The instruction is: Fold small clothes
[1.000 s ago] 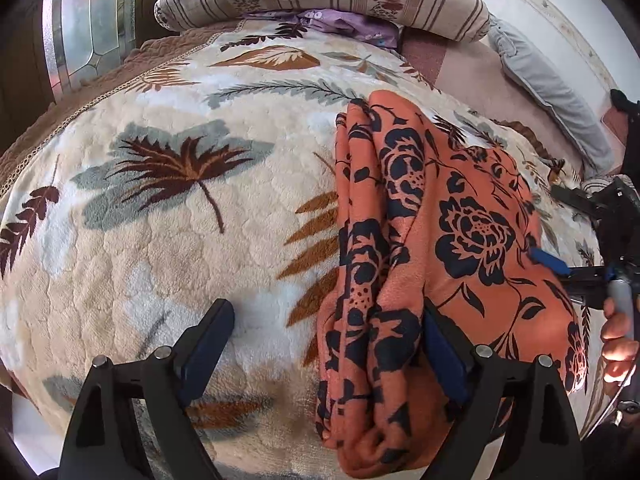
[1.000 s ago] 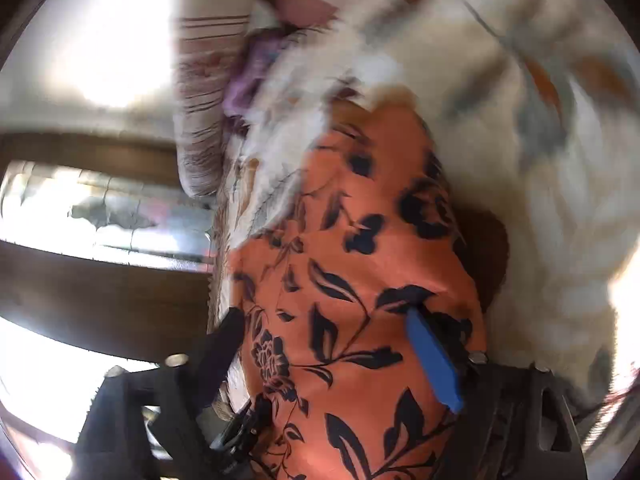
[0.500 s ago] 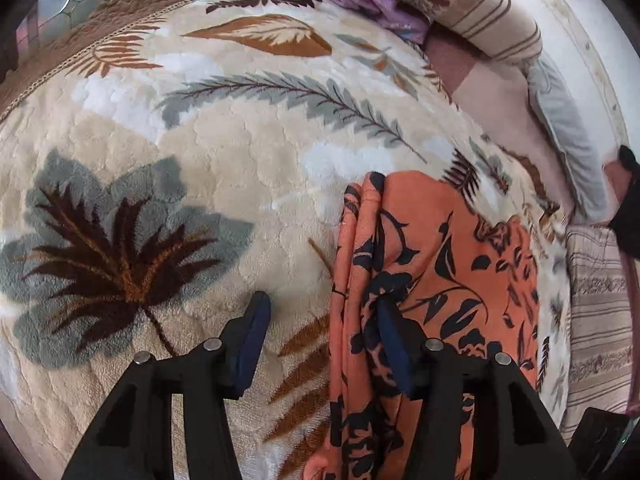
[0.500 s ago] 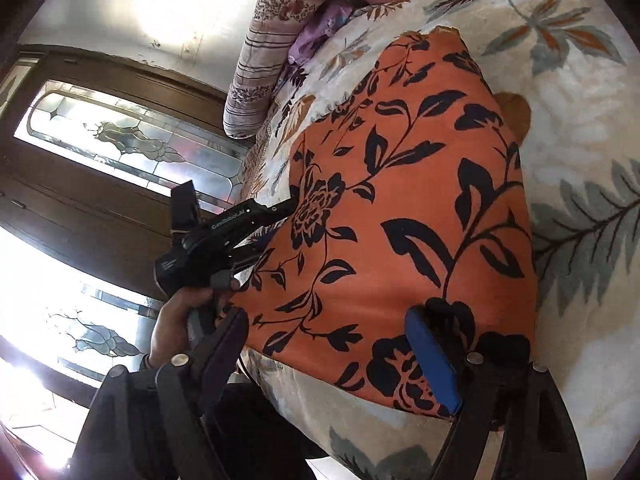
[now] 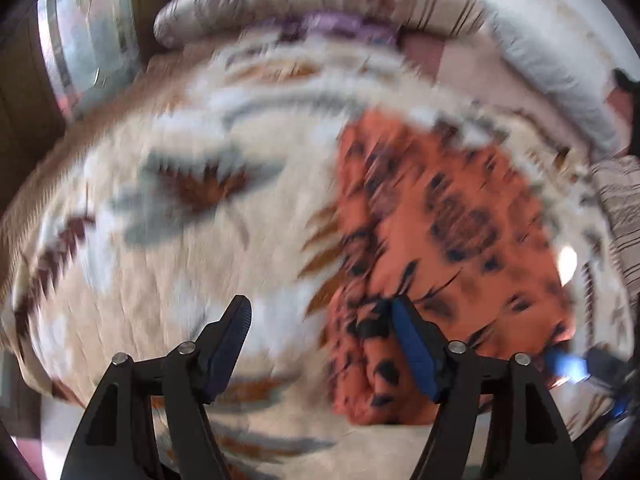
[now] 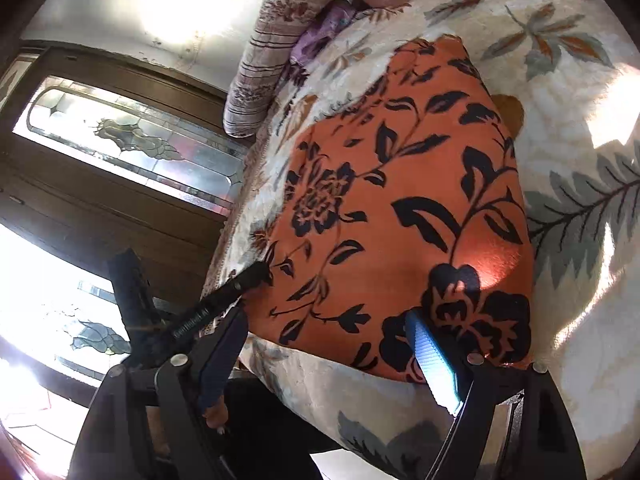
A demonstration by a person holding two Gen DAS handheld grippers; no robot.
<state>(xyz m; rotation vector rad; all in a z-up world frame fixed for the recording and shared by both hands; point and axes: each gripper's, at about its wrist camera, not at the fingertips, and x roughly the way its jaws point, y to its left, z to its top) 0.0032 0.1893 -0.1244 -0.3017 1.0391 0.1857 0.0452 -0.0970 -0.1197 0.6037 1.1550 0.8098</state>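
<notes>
The left tongs stand open over the bed, and their jaws have just been widening. The left view is smeared with motion blur. One blue pad lies over the near left edge of the folded orange cloth; the other pad is over bare blanket. Nothing is pinched between them.

The right tongs are also open. Their right pad sits at the near corner of the cloth, on the black flower print; the left pad hangs off the bed's edge, clear of the fabric. No cloth is gripped.

The cloth lies flat in a folded block on the leaf-patterned blanket. In the right view the left tongs point a tip at the cloth's left edge. A striped bolster lies well beyond the cloth.
</notes>
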